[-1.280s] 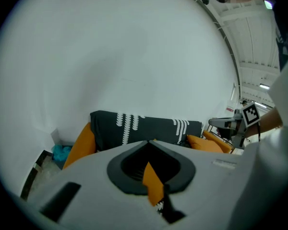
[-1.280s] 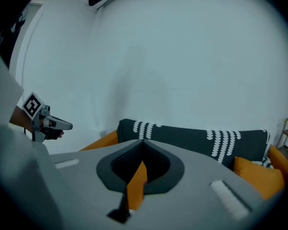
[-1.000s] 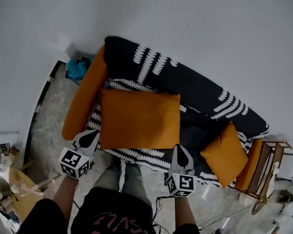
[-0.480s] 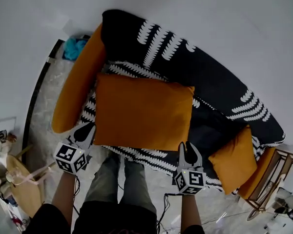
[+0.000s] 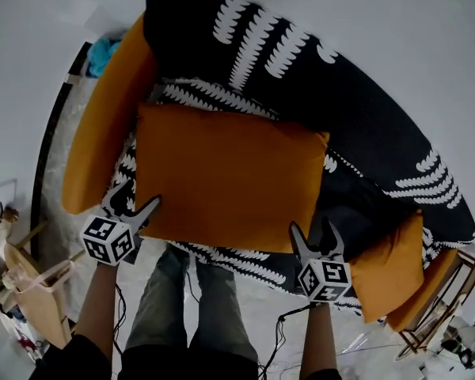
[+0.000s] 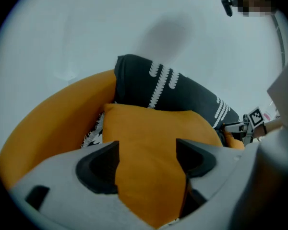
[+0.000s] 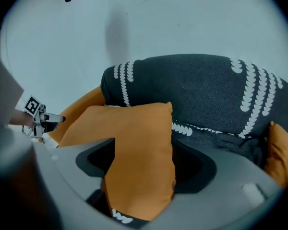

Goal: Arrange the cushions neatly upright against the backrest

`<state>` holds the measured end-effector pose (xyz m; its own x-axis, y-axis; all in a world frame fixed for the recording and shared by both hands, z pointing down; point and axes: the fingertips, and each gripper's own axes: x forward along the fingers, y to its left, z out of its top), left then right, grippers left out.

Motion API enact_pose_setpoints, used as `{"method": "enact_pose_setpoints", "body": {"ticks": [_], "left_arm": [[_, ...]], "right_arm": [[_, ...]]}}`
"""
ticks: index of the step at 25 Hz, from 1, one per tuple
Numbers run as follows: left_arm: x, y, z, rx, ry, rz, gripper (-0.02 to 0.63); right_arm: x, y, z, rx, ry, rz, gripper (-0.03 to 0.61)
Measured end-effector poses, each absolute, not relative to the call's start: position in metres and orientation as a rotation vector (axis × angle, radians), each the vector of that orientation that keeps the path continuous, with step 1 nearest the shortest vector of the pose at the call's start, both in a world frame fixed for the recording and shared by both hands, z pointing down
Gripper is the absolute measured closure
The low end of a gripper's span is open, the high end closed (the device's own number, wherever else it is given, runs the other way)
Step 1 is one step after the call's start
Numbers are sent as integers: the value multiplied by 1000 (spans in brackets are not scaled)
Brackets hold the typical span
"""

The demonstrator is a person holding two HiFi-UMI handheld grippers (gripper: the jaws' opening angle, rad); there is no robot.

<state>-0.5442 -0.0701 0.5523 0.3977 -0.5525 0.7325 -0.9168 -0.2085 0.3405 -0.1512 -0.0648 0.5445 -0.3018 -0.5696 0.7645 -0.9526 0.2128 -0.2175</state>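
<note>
Orange cushion (image 5: 229, 176) lies flat on the seat at the left end, and we're at its front corners now.

Both sets of jaws have just been opening. The left gripper (image 5: 134, 206) and right gripper (image 5: 311, 229) have dropped down since a second ago and now stand spread wide. Each has a front corner of the cushion between its jaws, not pinched yet as far as we can see. So we reckon the lift against the backrest (image 5: 301, 77) is about to start. The small cushion (image 5: 388, 271) slumps at the far right end, and we can't make out what it leans on. Whether any pad already touches fabric is hard to call.
</note>
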Motion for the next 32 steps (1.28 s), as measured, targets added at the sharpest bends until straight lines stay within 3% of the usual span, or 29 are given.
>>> {"method": "enact_pose_setpoints", "body": {"ticks": [4,16,21,26,32], "left_arm": [[-548,-73,594,1800,-1244,665,187],[-561,-87,644,1713,-1191,699,172],[-554,-91,653,1720,-1148,752,230],[-541,-91,641,1779,-1109,804,395],[-539,-90,634,1867,-1167,819,501]], "right_arm": [[-136,-74,576,1402,-1918,998,182],[-154,-96,630,1172,-1927,1056,175],[-164,-100,651,1072,-1888,1201,197],[-169,-96,639,1092,-1901,1137,283],[-173,-97,636,1168,-1941,1036,355]]}}
